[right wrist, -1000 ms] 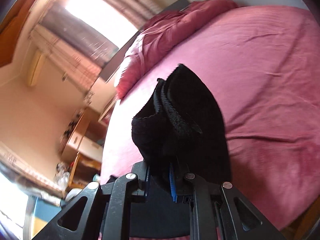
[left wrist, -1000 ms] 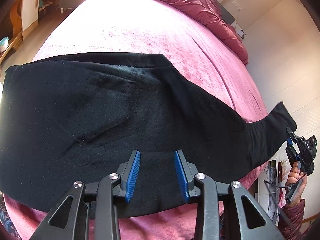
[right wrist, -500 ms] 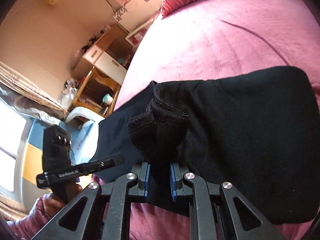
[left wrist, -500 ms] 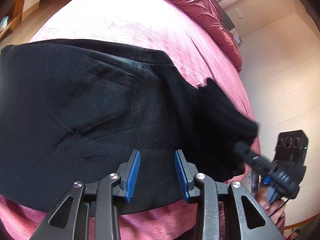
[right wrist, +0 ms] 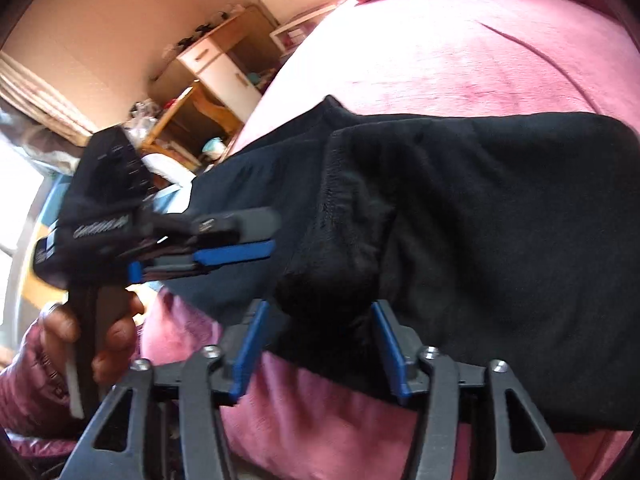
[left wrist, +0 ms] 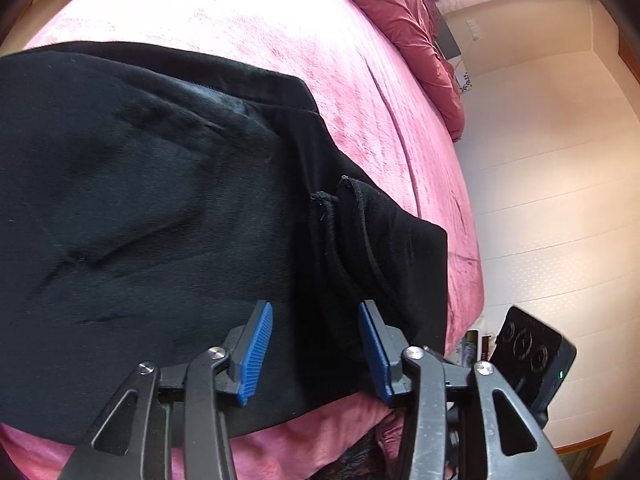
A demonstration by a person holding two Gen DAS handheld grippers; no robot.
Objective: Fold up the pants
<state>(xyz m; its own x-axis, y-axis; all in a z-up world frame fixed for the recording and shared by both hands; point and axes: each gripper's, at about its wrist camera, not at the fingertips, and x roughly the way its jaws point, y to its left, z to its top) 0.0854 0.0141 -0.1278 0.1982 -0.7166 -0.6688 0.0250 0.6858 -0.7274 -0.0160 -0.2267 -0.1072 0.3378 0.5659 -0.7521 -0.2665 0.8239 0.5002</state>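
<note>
Black fleece pants [left wrist: 160, 208] lie flat on the pink bed [left wrist: 280, 40] just ahead of both tools, one end doubled back over the rest; the right tool [right wrist: 316, 344] is opening, its pads clear of the bunched hem [right wrist: 332, 280] between them; the left tool [left wrist: 316, 348] is opening too, over the cloth and pinching nothing; best to let the hem drop fully, draw back without snagging, then square the fold's edges.

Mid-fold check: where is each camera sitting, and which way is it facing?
Left wrist: on the left tool, angled down over the black pants on the pink bed; jaws opening.
Right wrist: on the right tool, facing the folded pants end; jaws opening around it; left hand shows.
Shared: pants, bed, each other's tool.
</note>
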